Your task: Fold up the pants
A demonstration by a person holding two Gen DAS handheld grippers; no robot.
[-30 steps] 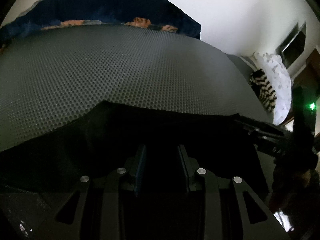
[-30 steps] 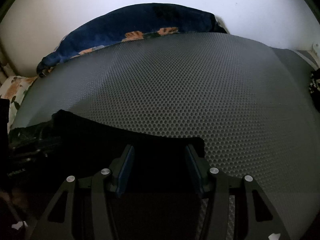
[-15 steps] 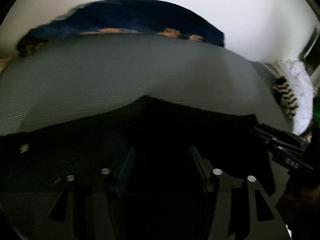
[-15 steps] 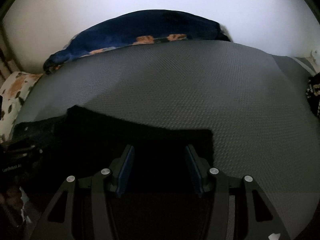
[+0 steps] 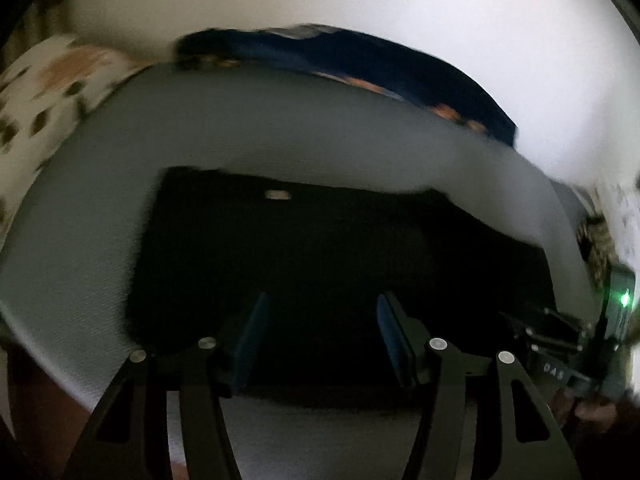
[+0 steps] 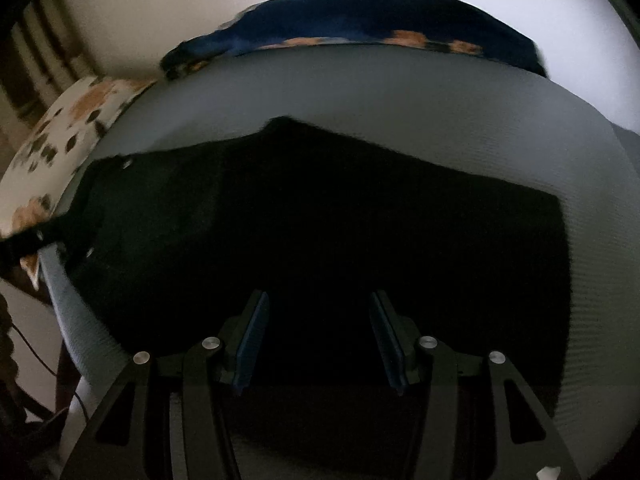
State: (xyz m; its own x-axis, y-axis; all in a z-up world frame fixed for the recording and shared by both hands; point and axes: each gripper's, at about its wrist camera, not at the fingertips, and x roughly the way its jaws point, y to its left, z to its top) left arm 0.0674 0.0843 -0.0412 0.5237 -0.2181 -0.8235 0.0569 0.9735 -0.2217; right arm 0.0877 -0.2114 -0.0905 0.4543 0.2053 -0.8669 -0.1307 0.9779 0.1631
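Surface: grey honeycomb-textured mat (image 5: 280,128) over a bed; both views motion-blurred and dim.
Pants: black pants (image 6: 320,220) lie flat on the mat, folded into a broad dark block that takes up the near half of it; far edge uneven, with a hump near the middle in the right wrist view. Same garment in the left wrist view (image 5: 320,248), with a small pale tag or button (image 5: 279,194) close to its far edge.
Left gripper: left gripper (image 5: 320,320) above the pants' near edge, blue-lined jaws apart; they have just been opening; no cloth visibly pinched between them.
Right gripper: right gripper (image 6: 318,320) above the pants near their near edge, jaws apart, pads not seen pressing on cloth. It also shows at the right edge of the left wrist view, with a green light (image 5: 624,300) lit.
Far edge of mat: dark blue blanket with orange print (image 6: 380,16) bunched along it, against a white wall (image 6: 160,0).
Left edge of mat: white cloth with orange and dark patches (image 6: 72,120).
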